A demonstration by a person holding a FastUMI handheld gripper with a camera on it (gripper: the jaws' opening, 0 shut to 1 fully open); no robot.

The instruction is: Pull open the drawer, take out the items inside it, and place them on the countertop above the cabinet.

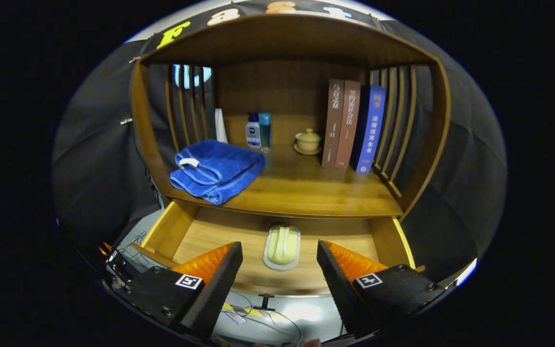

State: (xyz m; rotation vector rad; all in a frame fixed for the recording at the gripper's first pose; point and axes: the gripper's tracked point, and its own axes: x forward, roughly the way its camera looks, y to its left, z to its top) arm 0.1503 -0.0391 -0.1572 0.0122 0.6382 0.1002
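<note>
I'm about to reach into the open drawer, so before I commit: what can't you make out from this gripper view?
- Drawer: its rear part is hidden under the countertop, so more items there cannot be ruled out.
- Pale green packet: lies between and just beyond the open claw; what it holds is too small to tell.
- Drawer front: covered by the claw's fingers.
- White item behind the blue towel: partly hidden by it.

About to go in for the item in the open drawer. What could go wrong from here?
1. The pale green packet lies flat on the drawer floor, so the open gripper may slide over it.
2. The countertop edge overhangs the packet's far end; lifting straight up could knock it.
3. The towel, bottles and cup crowd the back and left; the front right looks freer.
</note>
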